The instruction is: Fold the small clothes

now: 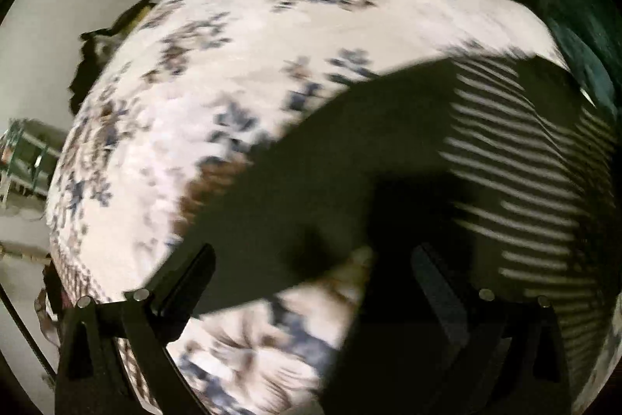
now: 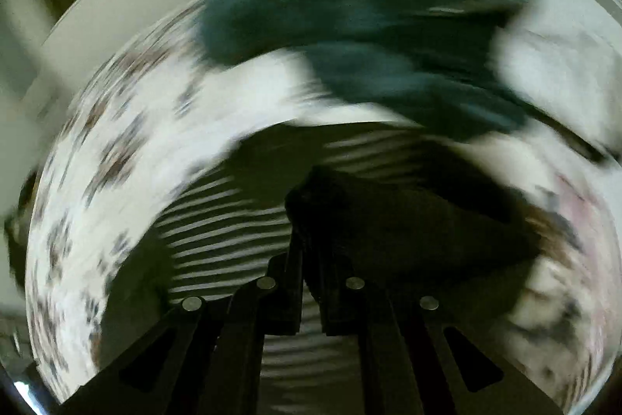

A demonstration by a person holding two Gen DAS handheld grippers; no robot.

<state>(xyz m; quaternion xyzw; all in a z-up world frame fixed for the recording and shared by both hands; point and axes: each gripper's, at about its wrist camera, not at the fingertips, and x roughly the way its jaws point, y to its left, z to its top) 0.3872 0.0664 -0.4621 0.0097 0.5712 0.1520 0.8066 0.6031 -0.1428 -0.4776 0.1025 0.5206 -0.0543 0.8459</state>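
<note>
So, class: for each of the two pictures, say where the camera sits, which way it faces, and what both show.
Left wrist: sits on the left gripper, facing down at a floral bedspread and a dark striped garment; both fingers show, spread apart.
Right wrist: sits on the right gripper, facing along the striped garment toward a teal cloth; its fingers show, closed on the garment.
Shared: garment, bedspread, teal cloth.

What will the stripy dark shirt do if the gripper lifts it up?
The stripy dark shirt would probably droop and bend, since it lies soft and flat on the flowery bedspread. It looks thin, so likely light. It shouldn't roll.
</note>
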